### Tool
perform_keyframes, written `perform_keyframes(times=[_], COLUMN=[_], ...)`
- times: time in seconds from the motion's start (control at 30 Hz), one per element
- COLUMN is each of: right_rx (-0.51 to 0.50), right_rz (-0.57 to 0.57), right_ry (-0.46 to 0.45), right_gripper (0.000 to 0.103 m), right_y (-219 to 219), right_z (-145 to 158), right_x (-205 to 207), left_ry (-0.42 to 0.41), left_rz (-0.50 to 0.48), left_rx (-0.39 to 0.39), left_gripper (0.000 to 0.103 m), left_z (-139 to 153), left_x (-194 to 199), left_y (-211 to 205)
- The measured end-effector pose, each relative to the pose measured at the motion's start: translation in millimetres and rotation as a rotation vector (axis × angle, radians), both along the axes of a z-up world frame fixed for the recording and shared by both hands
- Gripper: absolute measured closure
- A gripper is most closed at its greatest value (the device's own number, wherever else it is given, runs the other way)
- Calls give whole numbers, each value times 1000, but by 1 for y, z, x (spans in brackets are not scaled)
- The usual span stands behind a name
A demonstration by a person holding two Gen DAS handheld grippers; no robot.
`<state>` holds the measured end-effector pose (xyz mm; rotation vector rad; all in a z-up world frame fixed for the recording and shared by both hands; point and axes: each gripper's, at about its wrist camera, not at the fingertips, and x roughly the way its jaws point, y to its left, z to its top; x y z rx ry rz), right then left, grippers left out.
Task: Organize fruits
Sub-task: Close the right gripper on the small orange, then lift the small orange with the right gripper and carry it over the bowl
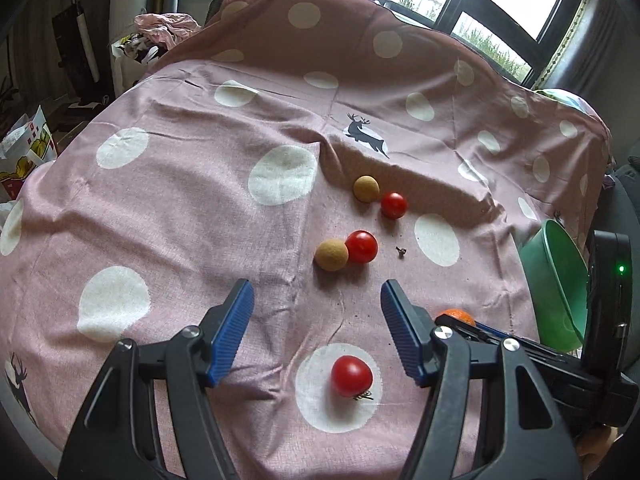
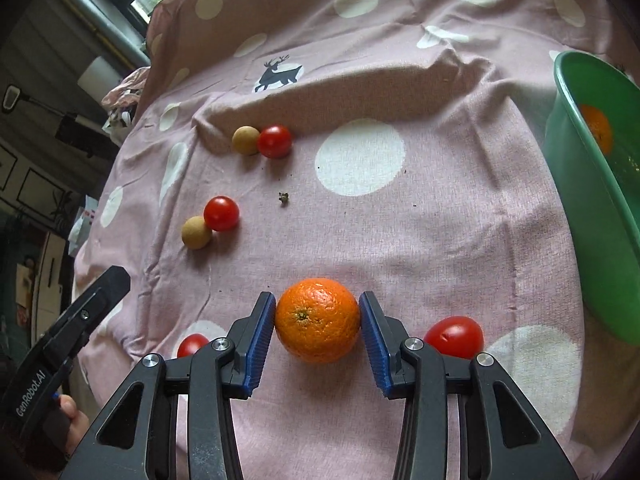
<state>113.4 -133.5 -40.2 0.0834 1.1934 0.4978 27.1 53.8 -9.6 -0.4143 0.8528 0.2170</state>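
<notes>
My right gripper (image 2: 317,320) is shut on an orange (image 2: 317,320), both blue pads touching its sides, low over the pink spotted cloth (image 2: 440,220). A green bowl (image 2: 600,240) stands at the right with another orange (image 2: 597,128) inside. My left gripper (image 1: 317,300) is open and empty above the cloth, with a red tomato (image 1: 351,375) between and below its fingers. Two tomato-and-tan-ball pairs lie further out: a tomato (image 1: 361,246) with a tan ball (image 1: 331,255), and a tomato (image 1: 394,205) with a tan ball (image 1: 366,188). Another tomato (image 2: 454,337) lies right of my right gripper.
A small dark stem scrap (image 2: 284,198) lies mid-cloth. The cloth rises into a fold (image 2: 360,80) at the back. Clutter and bags (image 1: 24,160) stand beyond the left edge. Windows (image 1: 500,0) are behind. The right gripper body (image 1: 560,368) shows beside the green bowl (image 1: 556,284).
</notes>
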Motion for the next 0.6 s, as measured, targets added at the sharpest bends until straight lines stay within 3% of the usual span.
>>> perform_keyframes(times=[0.2, 0.33, 0.6], right_rx=[76, 146, 203], right_rz=[-25, -60, -90], right_ry=[-38, -91, 4], right_gripper=[59, 47, 47], right_y=[-13, -25, -38], right_z=[14, 26, 18], right_x=[0, 1, 12], left_ry=[0, -8, 20], left_rz=[-58, -116, -254], left_rx=[-10, -31, -110], left_gripper=[38, 39, 41], left_z=[-2, -2, -14], left_x=[4, 8, 20], left_y=[-17, -32, -69])
